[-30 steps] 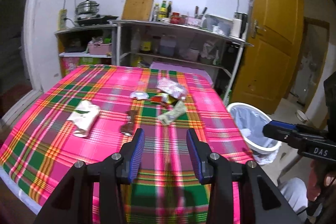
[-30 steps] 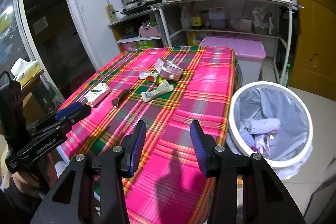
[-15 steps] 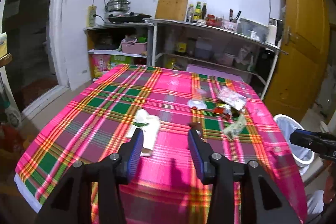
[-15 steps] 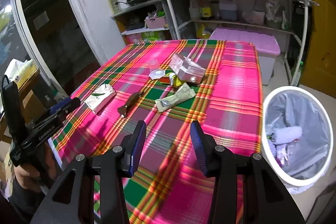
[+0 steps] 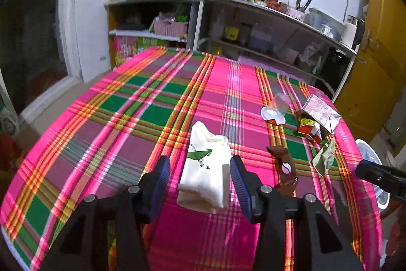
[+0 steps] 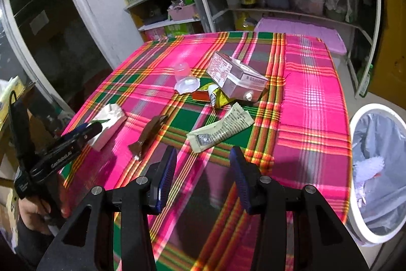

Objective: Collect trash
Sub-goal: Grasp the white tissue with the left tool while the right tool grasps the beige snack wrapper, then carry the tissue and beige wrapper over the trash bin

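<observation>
A: Which step is this?

B: The reach. The left gripper (image 5: 200, 179) has just been opening its jaws; the white pack (image 5: 206, 169) lies between them on the table (image 5: 114, 118), not yet pressed.

A: And the right gripper (image 6: 201, 175)?

B: Apart and empty, before the green wrapper (image 6: 220, 128). Next, I think: lower, close, carry to the bin (image 6: 375, 169). The carton (image 6: 236, 79) lies farther.

A white bin (image 6: 375, 169) beside the table's right edge is cut off by the picture's right edge. A carton (image 6: 236, 79) at the table's middle hides part of a yellow wrapper (image 6: 218, 97). Shelf items are too small to identify.
</observation>
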The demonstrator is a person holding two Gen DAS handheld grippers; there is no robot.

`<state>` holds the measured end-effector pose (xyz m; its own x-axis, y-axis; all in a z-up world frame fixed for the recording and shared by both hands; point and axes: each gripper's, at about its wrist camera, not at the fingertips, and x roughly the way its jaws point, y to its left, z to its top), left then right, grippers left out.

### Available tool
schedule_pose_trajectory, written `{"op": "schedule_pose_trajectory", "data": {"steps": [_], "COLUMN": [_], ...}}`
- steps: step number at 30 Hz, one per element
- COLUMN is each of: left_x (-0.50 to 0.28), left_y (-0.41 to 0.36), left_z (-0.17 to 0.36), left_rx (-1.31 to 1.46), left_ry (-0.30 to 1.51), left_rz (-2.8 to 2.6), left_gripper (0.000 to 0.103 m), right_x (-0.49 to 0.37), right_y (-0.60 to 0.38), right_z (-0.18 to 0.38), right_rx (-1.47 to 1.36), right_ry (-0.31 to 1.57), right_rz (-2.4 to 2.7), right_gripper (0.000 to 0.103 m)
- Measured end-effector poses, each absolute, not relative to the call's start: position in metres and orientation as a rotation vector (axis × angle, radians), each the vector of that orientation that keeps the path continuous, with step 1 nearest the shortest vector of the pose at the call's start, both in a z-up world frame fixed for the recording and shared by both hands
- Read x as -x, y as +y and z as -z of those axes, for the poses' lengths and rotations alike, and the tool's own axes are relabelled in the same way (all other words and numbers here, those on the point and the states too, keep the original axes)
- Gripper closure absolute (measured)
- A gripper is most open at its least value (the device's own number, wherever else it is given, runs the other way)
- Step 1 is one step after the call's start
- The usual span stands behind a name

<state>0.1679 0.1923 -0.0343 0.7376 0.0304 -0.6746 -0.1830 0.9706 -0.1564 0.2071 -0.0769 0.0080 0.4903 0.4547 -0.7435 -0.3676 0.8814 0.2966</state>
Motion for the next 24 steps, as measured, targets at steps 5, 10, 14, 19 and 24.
{"op": "schedule_pose_trajectory", "data": {"steps": [5, 10, 14, 19, 24], "left_x": [-0.173, -0.176, -0.178, -0.176, -0.171], "left_y": [0.193, 0.191, 0.187, 0.184, 0.183], "left_z": [0.038, 0.040, 0.040, 0.039, 0.038], "left_rx": [0.234, 0.228, 0.217, 0.214, 0.221], "left_ry": [0.746, 0.765, 0.771, 0.766, 0.759], "left_rz": [-0.100, -0.084, -0.073, -0.068, -0.068], "left_gripper": [0.065, 0.083, 0.090, 0.092, 0.093], "right_x": [-0.226, -0.241, -0.252, -0.255, -0.248], "right_y": [-0.072, -0.066, -0.062, -0.056, -0.050], "right_z": [0.003, 0.011, 0.021, 0.020, 0.020], "right_rx": [-0.141, -0.156, -0.166, -0.127, -0.090], "right_ry": [0.963, 0.980, 1.008, 1.012, 1.008], "right_rz": [-0.465, -0.417, -0.370, -0.320, -0.283], "right_gripper": [0.058, 0.058, 0.058, 0.058, 0.058]}}
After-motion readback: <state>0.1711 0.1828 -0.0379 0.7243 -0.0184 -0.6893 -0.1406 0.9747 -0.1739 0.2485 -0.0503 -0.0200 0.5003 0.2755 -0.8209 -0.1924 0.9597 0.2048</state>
